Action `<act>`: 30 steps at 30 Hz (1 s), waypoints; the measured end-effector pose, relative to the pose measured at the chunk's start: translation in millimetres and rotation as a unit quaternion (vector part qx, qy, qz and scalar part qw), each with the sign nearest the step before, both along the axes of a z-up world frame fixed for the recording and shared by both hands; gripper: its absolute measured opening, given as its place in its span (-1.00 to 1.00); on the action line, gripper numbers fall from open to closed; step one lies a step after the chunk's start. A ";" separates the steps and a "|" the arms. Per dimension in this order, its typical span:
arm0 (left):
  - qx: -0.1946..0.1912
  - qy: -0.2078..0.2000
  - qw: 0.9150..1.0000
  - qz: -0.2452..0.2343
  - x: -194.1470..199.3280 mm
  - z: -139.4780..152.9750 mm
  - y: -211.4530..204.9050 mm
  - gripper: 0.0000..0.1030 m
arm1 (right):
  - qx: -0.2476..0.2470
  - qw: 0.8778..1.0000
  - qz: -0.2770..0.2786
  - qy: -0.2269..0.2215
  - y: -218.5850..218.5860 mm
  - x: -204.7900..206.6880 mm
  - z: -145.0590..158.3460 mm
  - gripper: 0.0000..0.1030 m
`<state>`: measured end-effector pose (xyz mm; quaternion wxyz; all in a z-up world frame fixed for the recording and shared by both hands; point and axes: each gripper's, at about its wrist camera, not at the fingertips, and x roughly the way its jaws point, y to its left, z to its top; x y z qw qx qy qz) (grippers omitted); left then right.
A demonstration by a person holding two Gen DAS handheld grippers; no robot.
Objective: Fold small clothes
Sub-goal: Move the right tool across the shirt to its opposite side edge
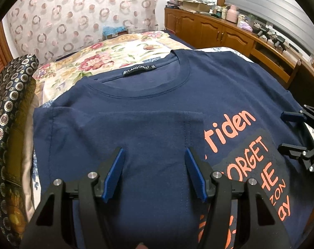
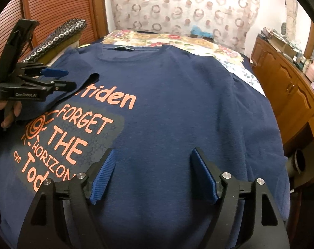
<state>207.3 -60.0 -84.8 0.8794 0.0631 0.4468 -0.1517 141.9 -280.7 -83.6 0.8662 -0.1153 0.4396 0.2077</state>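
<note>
Navy cotton of the T-shirt (image 1: 157,103) lies spread front-up on the floral bedspread (image 1: 98,60), its left side and sleeve already folded over the chest, and that loose flap could slide back or wrinkle if a finger drags across it. Both the left gripper (image 1: 153,174) and the right gripper (image 2: 152,174) hover just above the cloth, spread wide and grasping nothing.

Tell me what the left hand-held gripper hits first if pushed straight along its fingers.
Probably the folded-in sleeve of the navy T-shirt, directly ahead of the open left hand-held gripper; its height above the cloth is unclear.
</note>
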 end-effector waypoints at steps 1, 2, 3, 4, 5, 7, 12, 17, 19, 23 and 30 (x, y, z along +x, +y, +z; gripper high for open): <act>-0.004 -0.002 1.000 0.000 0.7 -0.6 1.3 0.16 | 0.000 1.000 0.000 0.000 0.3 0.6 -0.1 0.51; -0.007 -0.004 1.000 0.000 0.0 -1.0 2.0 0.17 | 0.001 1.000 0.000 0.001 0.1 0.7 -0.3 0.51; -0.009 -0.007 1.000 0.000 -0.5 -1.7 2.3 0.17 | 0.000 1.000 0.000 0.000 0.4 0.5 -0.3 0.51; -0.012 -0.010 1.000 0.000 -1.0 -2.1 3.2 0.18 | 0.001 1.000 0.000 0.000 0.2 0.6 -0.1 0.51; -0.016 -0.015 1.000 0.000 -1.9 -2.5 4.3 0.19 | 0.002 1.000 0.000 -0.001 -0.2 0.8 0.2 0.51; -0.019 -0.019 1.000 0.001 -1.7 -4.2 4.5 0.21 | 0.016 1.000 -0.003 -0.004 -4.7 1.3 2.9 0.51; -0.021 -0.018 1.000 0.001 -2.0 -4.4 3.9 0.23 | 0.031 0.998 -0.038 -0.037 -31.3 -1.6 18.9 0.40; -0.021 -0.015 1.000 -0.007 -2.9 -5.5 0.7 0.41 | 0.031 0.994 -0.083 -0.062 -77.3 -4.0 37.7 0.29; -0.016 -0.015 1.000 -0.011 -2.9 -6.0 -1.8 0.47 | 0.027 0.993 -0.101 -0.062 -96.8 -5.1 39.0 0.25; -0.016 -0.012 1.000 -0.015 -1.7 -5.7 -2.9 0.55 | 0.015 0.989 -0.135 -0.054 -128.6 -2.0 34.3 0.23; -0.005 -0.006 1.000 -0.023 -0.7 -7.0 -8.0 0.78 | 0.033 0.985 -0.166 -0.026 -162.7 -1.1 18.7 0.17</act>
